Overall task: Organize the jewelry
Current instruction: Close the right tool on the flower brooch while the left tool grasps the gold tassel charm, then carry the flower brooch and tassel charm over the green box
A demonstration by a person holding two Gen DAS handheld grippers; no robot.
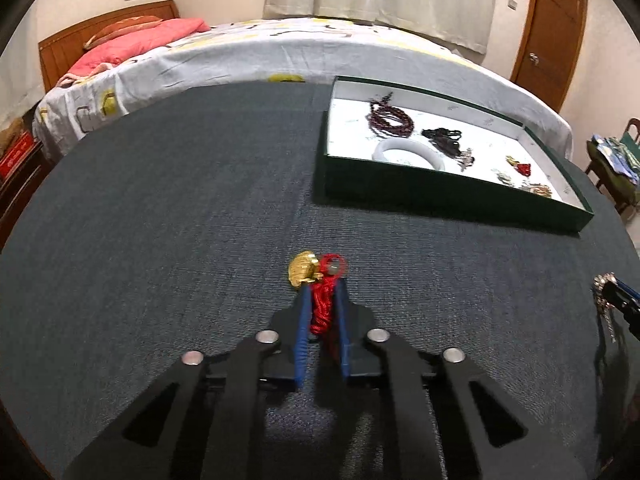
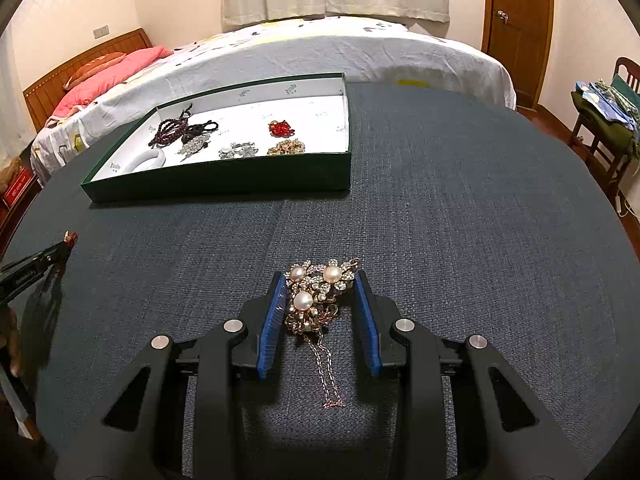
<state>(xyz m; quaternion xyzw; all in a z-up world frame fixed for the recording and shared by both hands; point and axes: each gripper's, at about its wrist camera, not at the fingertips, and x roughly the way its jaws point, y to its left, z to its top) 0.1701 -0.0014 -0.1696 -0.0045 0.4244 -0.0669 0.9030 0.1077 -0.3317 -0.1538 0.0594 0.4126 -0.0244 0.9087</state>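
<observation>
My left gripper (image 1: 322, 286) is shut on the red cord (image 1: 322, 306) of a gold charm (image 1: 303, 269), held just above the dark cloth. My right gripper (image 2: 320, 280) is shut on a pearl and rhinestone brooch (image 2: 318, 294); its thin chain (image 2: 326, 368) hangs down between the fingers. The green jewelry box (image 2: 224, 180) with a white lining lies ahead to the left in the right wrist view and ahead to the right in the left wrist view (image 1: 440, 196). It holds dark bead bracelets (image 2: 170, 130), a white bangle (image 1: 408, 151), a red piece (image 2: 281, 128) and other brooches.
The table is covered in dark blue-grey cloth (image 2: 440, 200). A bed (image 2: 320, 48) stands right behind it. A chair with folded cloth (image 2: 608, 116) is at the right. A wooden door (image 2: 518, 20) is at the back right.
</observation>
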